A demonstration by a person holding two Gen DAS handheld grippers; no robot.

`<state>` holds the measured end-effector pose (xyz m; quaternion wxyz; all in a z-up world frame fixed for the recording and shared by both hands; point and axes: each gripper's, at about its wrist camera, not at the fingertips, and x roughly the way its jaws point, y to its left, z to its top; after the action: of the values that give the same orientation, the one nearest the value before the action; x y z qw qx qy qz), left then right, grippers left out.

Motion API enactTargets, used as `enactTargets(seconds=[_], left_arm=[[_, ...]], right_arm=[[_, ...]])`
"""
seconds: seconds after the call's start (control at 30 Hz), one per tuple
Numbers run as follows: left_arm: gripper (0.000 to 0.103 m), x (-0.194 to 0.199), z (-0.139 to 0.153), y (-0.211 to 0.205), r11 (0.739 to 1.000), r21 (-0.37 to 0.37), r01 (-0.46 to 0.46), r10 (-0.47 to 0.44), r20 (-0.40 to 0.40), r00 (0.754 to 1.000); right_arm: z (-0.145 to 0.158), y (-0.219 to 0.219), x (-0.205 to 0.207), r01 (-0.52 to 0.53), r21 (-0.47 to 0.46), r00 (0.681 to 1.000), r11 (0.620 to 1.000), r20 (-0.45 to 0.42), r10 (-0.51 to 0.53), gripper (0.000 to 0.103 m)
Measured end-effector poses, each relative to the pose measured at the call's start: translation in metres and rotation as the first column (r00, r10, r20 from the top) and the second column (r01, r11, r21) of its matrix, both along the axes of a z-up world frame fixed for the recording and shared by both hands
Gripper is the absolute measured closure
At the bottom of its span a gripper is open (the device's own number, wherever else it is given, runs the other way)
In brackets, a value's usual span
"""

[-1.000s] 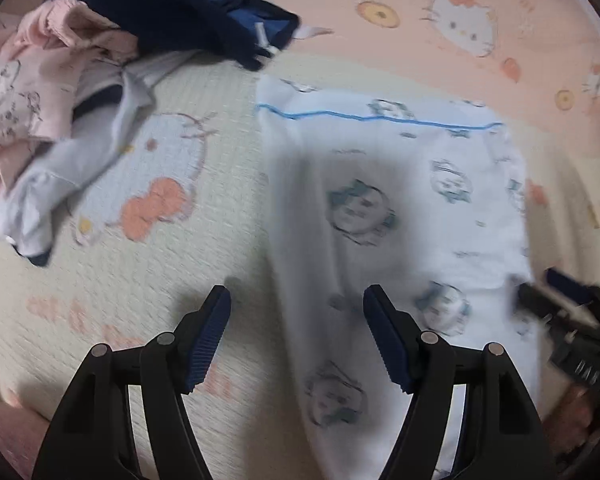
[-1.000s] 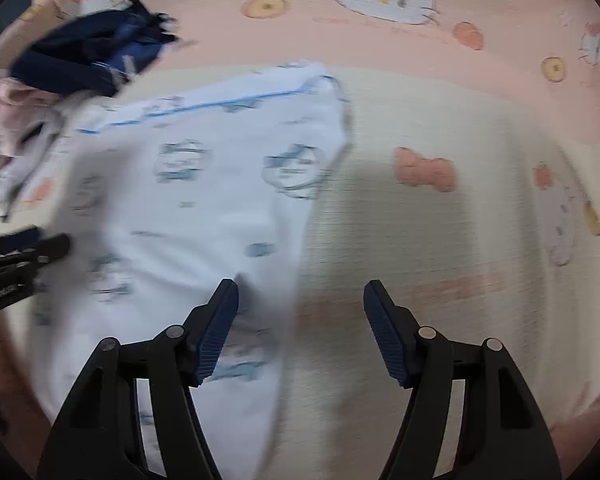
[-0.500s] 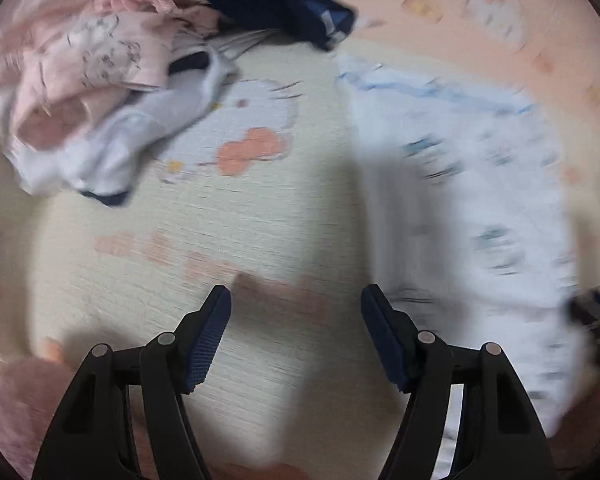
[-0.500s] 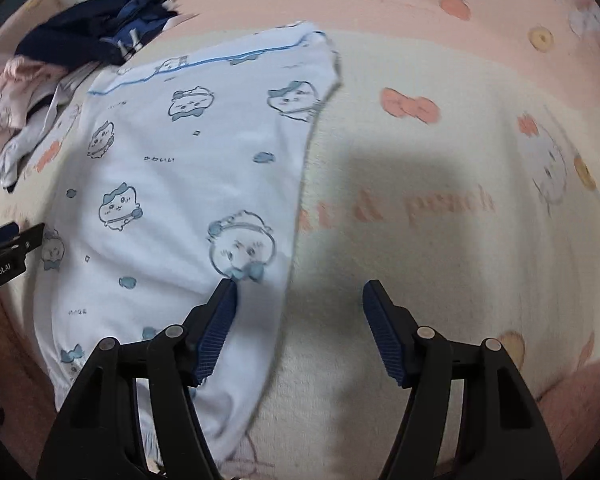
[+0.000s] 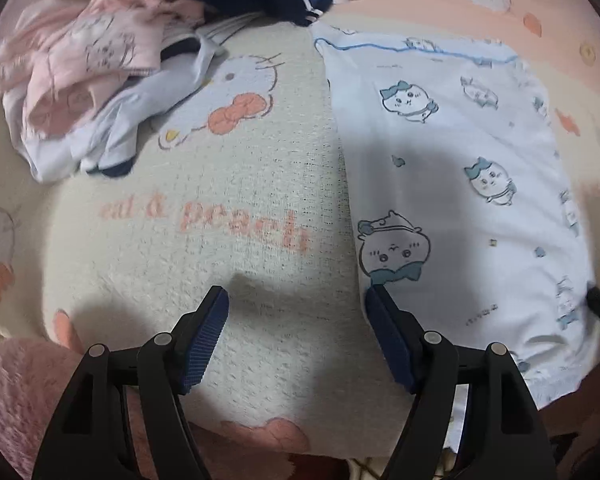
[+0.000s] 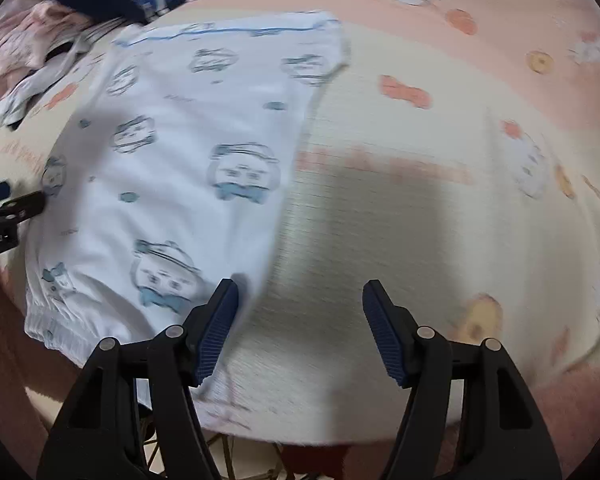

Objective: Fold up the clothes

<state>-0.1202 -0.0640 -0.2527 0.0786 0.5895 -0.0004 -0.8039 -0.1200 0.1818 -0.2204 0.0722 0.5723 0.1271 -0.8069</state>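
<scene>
Both hands have slid out to the sides, so the left gripper [image 5: 296, 312] and right gripper [image 6: 300, 304], both released and empty, now straddle the white printed garment [image 5: 452, 184] lying flat mid-blanket [image 5: 228, 280], probably lining up a fold.

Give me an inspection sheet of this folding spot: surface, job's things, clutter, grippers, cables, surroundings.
Surface: cream and pink cartoon-cat blanket, lying smooth.
Job's things: white printed garment spread flat, blue-trimmed edge at the far end.
Clutter: heap of pink, white and navy clothes at far left, apart from the garment.
Grippers: left gripper open at the garment's left edge, nothing between the fingers; right gripper open at its right edge, nothing held.
Cables: nothing seen.
Surroundings: pink fluffy fabric at the near left corner.
</scene>
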Motion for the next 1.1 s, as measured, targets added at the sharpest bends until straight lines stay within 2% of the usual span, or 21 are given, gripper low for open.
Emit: enactTargets(seconds=[0.03,0.1,0.17,0.2,0.27,0.3,0.37,0.47,0.53,0.6,0.63,0.7,0.73,0.8,0.87,0.93,0.97,1.07,1.1], left_arm=[[0.031,0.004,0.003,0.0,1.0,0.023,-0.007,0.007,-0.006,1.0],[0.031,0.011,0.012,0.003,0.986,0.165,0.005,0.0,-0.035,0.999],[0.031,0.018,0.014,0.011,0.955,0.295,0.029,-0.019,-0.036,0.999],[0.031,0.024,0.012,0.021,0.944,0.325,0.056,-0.05,-0.026,0.998],[0.031,0.027,0.002,0.034,0.97,0.221,0.097,-0.103,0.015,0.995],[0.031,0.029,-0.003,0.041,0.978,0.169,0.119,-0.127,0.038,0.991],[0.031,0.031,-0.006,0.041,0.982,0.151,0.117,-0.126,0.052,0.991],[0.031,0.032,-0.006,0.036,0.993,0.086,0.079,-0.084,0.06,0.995],[0.031,0.035,-0.006,0.026,0.979,0.202,0.029,-0.043,0.066,0.997],[0.031,0.037,-0.006,0.015,0.949,0.315,-0.022,-0.003,0.077,0.997],[0.031,0.038,-0.006,0.01,0.928,0.37,-0.047,0.017,0.084,0.996],[0.031,0.042,-0.009,0.004,0.856,0.509,-0.089,0.041,0.104,0.994],[0.031,0.044,-0.011,0.004,0.841,0.532,-0.099,0.042,0.118,0.992],[0.031,0.055,-0.024,0.003,0.837,0.538,-0.103,0.028,0.147,0.989],[0.031,0.06,-0.019,0.014,0.85,0.52,-0.084,0.006,0.15,0.989],[0.033,0.048,-0.022,0.025,0.86,0.506,-0.065,-0.017,0.155,0.988],[0.033,0.046,-0.023,0.023,0.857,0.512,-0.064,-0.018,0.153,0.988],[0.049,0.038,-0.027,0.017,0.846,0.53,-0.062,-0.021,0.148,0.989],[0.053,0.039,-0.023,0.013,0.828,0.556,-0.067,-0.02,0.149,0.989]], right_arm=[[0.002,0.003,0.002,0.005,-0.011,1.0,1.0,0.002,-0.005,0.037],[0.004,0.005,0.006,0.006,-0.085,0.999,0.996,0.031,-0.003,0.037],[0.004,0.002,0.009,-0.002,-0.183,0.997,0.983,0.076,0.016,0.037],[0.003,-0.001,0.011,-0.015,-0.194,0.996,0.981,0.087,0.033,0.037],[0.0,-0.01,0.015,-0.049,-0.185,0.992,0.982,0.103,0.069,0.037],[-0.001,-0.014,0.018,-0.074,-0.151,0.991,0.986,0.099,0.089,0.037],[-0.002,-0.015,0.024,-0.101,-0.088,0.99,0.991,0.088,0.109,0.037],[0.004,-0.004,0.028,-0.067,-0.086,0.993,0.994,0.088,0.074,0.035],[0.006,0.008,0.029,-0.02,-0.063,0.995,0.998,0.094,0.026,0.035],[0.007,0.019,0.028,0.021,-0.138,0.991,0.99,0.132,-0.003,0.035],[0.007,0.025,0.028,0.042,-0.184,0.988,0.982,0.155,-0.013,0.035],[0.007,0.031,0.027,0.07,-0.253,0.982,0.965,0.187,-0.022,0.035],[0.007,0.032,0.027,0.077,-0.272,0.979,0.959,0.201,-0.021,0.035],[0.006,0.033,0.029,0.076,-0.285,0.976,0.955,0.216,-0.013,0.038],[0.006,0.034,0.03,0.073,-0.296,0.974,0.952,0.228,-0.004,0.042],[0.007,0.032,0.031,0.059,-0.311,0.972,0.948,0.233,0.015,0.051],[0.007,0.031,0.031,0.051,-0.31,0.972,0.949,0.232,0.024,0.052],[0.01,0.028,0.034,0.033,-0.307,0.972,0.951,0.23,0.041,0.058],[0.011,0.027,0.034,0.027,-0.313,0.971,0.949,0.232,0.049,0.06]])
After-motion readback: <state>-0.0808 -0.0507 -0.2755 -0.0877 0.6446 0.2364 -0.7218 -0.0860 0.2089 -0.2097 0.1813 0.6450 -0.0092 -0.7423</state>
